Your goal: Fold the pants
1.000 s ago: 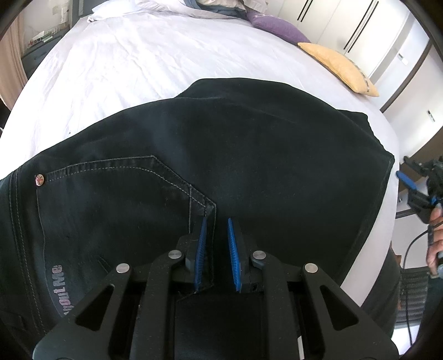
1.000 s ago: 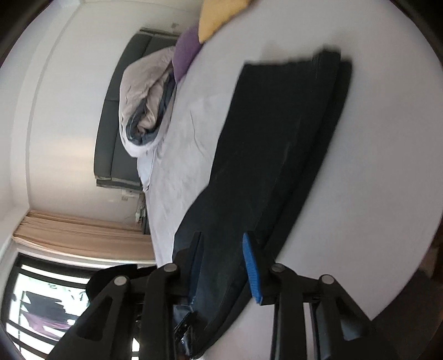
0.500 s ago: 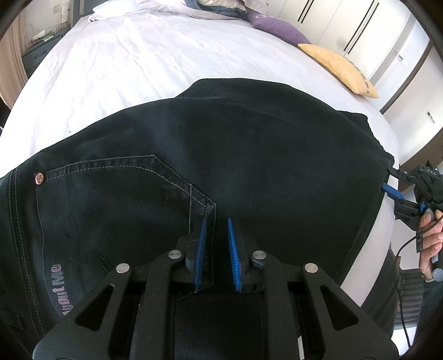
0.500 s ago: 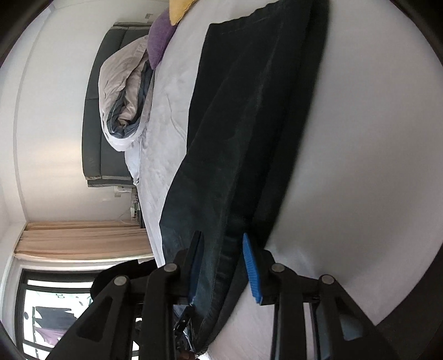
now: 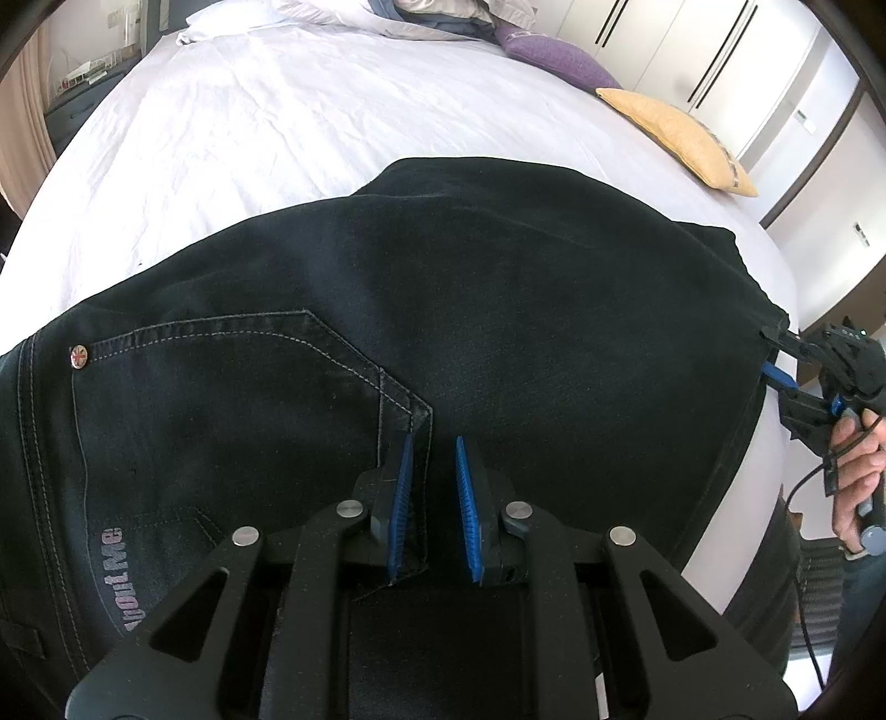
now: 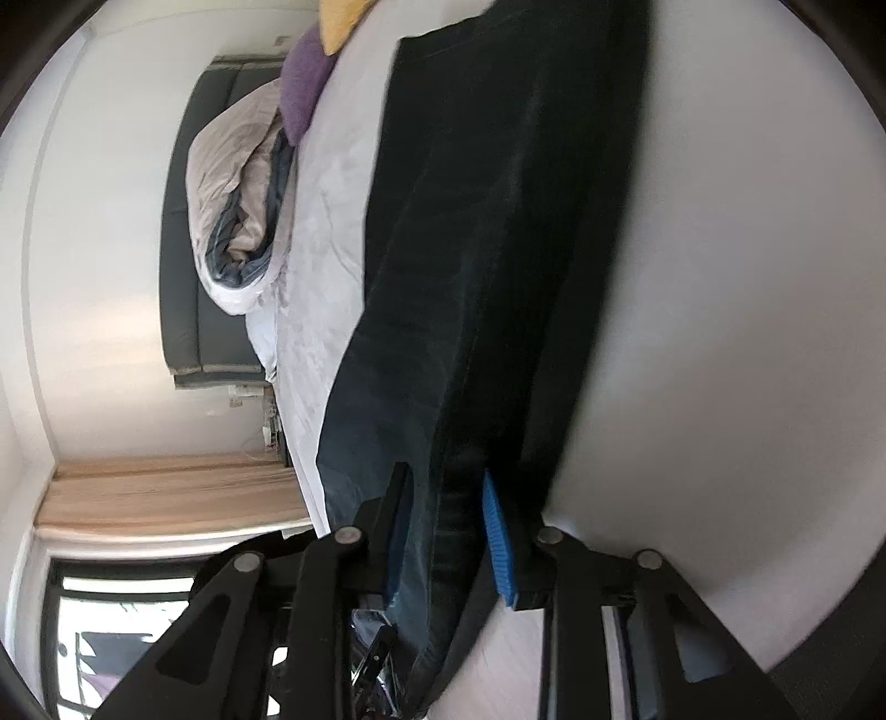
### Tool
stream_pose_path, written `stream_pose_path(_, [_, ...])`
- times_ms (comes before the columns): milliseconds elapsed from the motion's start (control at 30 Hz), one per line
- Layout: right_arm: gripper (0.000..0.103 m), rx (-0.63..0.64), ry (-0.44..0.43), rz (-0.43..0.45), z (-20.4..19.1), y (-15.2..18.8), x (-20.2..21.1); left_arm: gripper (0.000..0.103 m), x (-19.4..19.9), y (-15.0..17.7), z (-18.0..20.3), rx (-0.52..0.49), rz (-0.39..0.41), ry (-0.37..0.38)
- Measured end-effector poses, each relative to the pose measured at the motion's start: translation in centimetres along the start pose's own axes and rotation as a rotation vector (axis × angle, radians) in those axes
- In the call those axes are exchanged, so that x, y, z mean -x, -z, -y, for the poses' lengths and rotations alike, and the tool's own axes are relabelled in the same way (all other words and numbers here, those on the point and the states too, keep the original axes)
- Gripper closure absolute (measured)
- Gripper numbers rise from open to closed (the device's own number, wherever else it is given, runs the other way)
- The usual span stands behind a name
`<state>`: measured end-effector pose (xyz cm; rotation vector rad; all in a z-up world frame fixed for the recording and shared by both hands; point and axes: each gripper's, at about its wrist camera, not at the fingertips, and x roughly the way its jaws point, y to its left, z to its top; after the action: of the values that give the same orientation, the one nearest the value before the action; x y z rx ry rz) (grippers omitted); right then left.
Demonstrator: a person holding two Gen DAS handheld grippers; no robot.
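the wide bed with its wrinkled white sheet [image 5: 310, 127] carries everything; at its head end sit a heaped grey-and-blue duvet [image 6: 238, 221], a purple cushion [image 5: 554, 52] and a yellow cushion [image 5: 681, 144].

the black denim pants [image 5: 470, 310] lie flat along the near edge of the bed, already doubled leg on leg as far as i can judge, with their long axis running across the left wrist view: waist and stitched back pocket [image 5: 232, 376] at the left, leg hems at the right near the bed's corner. in the right wrist view the same long axis runs straight away from the camera.

the left gripper [image 5: 432, 498] sits at the near edge of the pants beside the pocket corner, its blue-padded fingers [image 5: 401, 498] narrowly spread with a seam edge of denim standing between them; whether they truly pinch it i cannot tell. the right gripper [image 6: 443, 531], seen small at the right edge of the left view [image 5: 775, 360], is at the hem end; its fingers straddle the stacked hem edge with a gap visible, not pressed on it yet.

so the right hand is the one at the hems, and the fold likely turns on carrying that end along the long axis toward the waist.
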<state>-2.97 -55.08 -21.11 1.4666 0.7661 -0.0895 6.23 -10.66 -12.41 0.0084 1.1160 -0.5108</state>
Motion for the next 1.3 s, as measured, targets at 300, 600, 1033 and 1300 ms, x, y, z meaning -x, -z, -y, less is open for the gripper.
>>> stream_pose_path(300, [0.100,0.105,0.092,0.058,-0.7,0.9,0.5,0.087,-0.1,-0.2,0.2,-0.005,-0.009,-0.004])
stream_pose_path(600, [0.101,0.034,0.109,0.082,0.6,1.4,1.2,0.087,-0.3,-0.5,0.4,-0.021,-0.013,-0.010])
stream_pose_path(1033, [0.103,0.039,0.068,0.051,2.0,0.5,0.5,0.087,0.0,-0.7,2.2,-0.051,-0.002,0.040])
stream_pose_path(1300, [0.091,0.130,0.194,0.028,-0.1,0.2,2.5,0.087,-1.8,-0.2,3.5,-0.114,0.007,0.044])
